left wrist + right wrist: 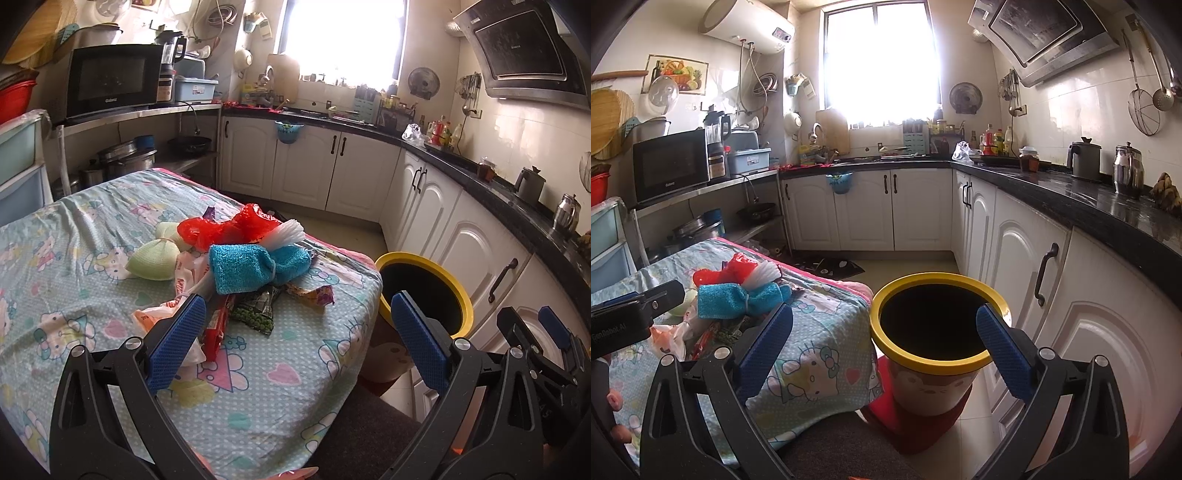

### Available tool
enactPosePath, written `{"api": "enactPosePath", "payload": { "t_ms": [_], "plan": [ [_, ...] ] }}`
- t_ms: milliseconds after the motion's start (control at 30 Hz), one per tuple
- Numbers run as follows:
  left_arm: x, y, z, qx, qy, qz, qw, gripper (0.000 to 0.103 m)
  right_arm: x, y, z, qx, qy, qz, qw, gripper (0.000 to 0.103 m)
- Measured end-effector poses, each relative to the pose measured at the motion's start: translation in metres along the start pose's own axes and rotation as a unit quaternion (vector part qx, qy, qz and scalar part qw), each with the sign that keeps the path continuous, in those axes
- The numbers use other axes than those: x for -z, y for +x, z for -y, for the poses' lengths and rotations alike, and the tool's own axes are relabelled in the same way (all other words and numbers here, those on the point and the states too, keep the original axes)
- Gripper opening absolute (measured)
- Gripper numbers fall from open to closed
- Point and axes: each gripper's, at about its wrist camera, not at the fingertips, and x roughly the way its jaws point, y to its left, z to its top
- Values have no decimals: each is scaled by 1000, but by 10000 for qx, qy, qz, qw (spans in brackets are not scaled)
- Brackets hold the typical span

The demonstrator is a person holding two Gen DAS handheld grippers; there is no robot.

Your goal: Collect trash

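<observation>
Trash pile (236,266) lies mid-tabletop (74,229), left of the yellow-rimmed bin (923,321). Both claws, left (297,321) and right (884,336), are spread and empty. Bags look light, crinkly, slippery; pinch a bunched fold.

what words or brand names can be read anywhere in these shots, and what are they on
"Galanz", small and faint, on the microwave door.
"GenRobot.AI", partly cut off, on the left tool's body seen from the right wrist view.
Orange letters on the white plastic bag: too crumpled to read.
Range hood logo, snack wrappers, counter bottles: too small or blurred.
</observation>
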Motion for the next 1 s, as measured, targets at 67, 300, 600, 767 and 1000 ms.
{"api": "enactPosePath", "payload": {
  "t_ms": [67,300,600,767,1000],
  "plan": [
    [0,0,0,3,-2,-6,10000,92,0,0,0,-2,-1,1,10000,97],
    [-1,-1,-1,12,-11,-10,10000,92,0,0,0,-4,-8,0,10000,97],
    [-2,-1,0,4,-20,-2,10000,92,0,0,0,-4,-10,-3,10000,97],
    [-2,-2,-1,-16,-24,6,10000,93,2,1,-1,-34,-43,-27,10000,97],
    [-3,2,-14,-57,-160,8,9999,92,2,6,-7,-150,-154,-107,9997,97]
  ]
}}
